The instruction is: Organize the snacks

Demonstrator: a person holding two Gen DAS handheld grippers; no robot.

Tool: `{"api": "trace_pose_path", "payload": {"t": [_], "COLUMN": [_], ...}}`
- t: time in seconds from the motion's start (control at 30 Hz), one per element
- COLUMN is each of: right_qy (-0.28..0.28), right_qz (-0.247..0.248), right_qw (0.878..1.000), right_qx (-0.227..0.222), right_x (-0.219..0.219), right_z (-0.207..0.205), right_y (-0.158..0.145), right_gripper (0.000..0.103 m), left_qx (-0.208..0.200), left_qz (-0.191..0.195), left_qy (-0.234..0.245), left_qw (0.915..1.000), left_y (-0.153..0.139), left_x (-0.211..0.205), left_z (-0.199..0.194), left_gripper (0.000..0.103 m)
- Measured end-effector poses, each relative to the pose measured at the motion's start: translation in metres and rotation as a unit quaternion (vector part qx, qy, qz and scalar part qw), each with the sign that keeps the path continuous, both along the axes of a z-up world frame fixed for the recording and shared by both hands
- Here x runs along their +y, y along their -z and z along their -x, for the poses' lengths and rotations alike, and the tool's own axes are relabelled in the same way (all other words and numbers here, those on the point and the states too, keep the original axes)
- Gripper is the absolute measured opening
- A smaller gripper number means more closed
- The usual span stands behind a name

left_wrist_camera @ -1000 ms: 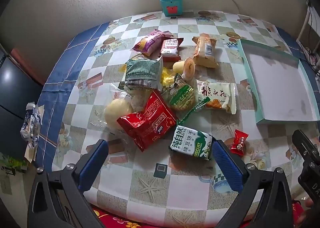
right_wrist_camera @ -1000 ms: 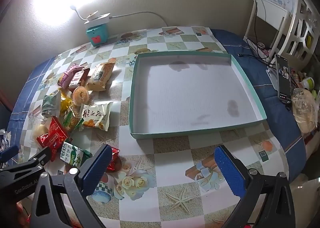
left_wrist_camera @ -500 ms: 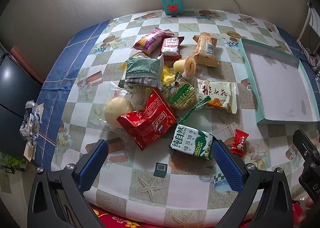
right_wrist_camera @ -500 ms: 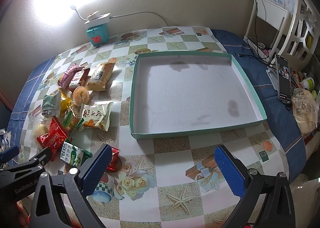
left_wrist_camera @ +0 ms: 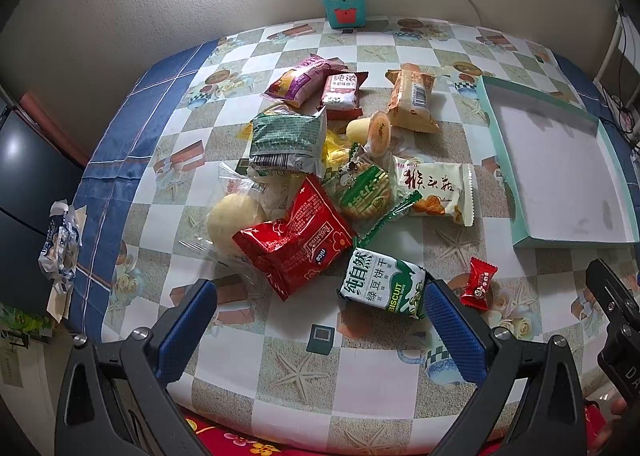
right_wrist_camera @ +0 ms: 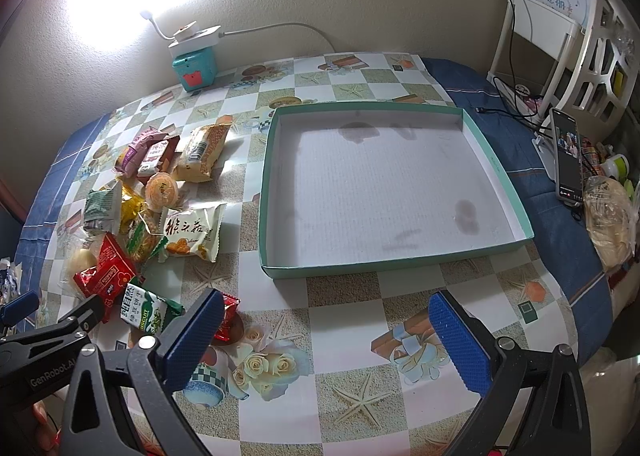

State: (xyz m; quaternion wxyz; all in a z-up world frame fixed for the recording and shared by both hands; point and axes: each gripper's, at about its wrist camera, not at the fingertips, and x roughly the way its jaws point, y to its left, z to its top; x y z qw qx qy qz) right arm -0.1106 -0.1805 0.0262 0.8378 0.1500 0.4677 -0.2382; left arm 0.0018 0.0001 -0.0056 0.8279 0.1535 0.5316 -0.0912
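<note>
Snack pile (left_wrist_camera: 340, 172): crinkled foil and clear-film packets, heaped on the table's left half beside a shallow teal cardboard tray (right_wrist_camera: 496, 172) with a bare white, stained floor. Glossy red pouch (left_wrist_camera: 294, 242); green-white biscuit pack (left_wrist_camera: 382, 284); small red candy (left_wrist_camera: 478, 282).

Table (right_wrist_camera: 344, 296): checked oilcloth, beige wall behind.

Left gripper (left_wrist_camera: 320, 326), right gripper (right_wrist_camera: 326, 340): ribbed blue pads spread wide, holding nothing.

Right view only: propped phone (right_wrist_camera: 568, 156), white shelf.
</note>
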Motion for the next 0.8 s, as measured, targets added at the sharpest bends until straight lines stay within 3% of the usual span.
{"api": "trace_pose_path", "payload": {"t": [0.8], "right_qy": [0.0], "right_qz": [0.0], "right_qw": [1.0], "right_qx": [0.001], "right_x": [0.0002], "right_z": [-0.0007], "right_y": [0.0014], "right_gripper": [0.103], "left_qx": [0.008], "left_qz": [0.002], "left_qy": [-0.002], "left_qw": [1.0], "left_y": [0.0027], "left_x": [0.0015], "left_z": [-0.002], "left_gripper": [0.103]}}
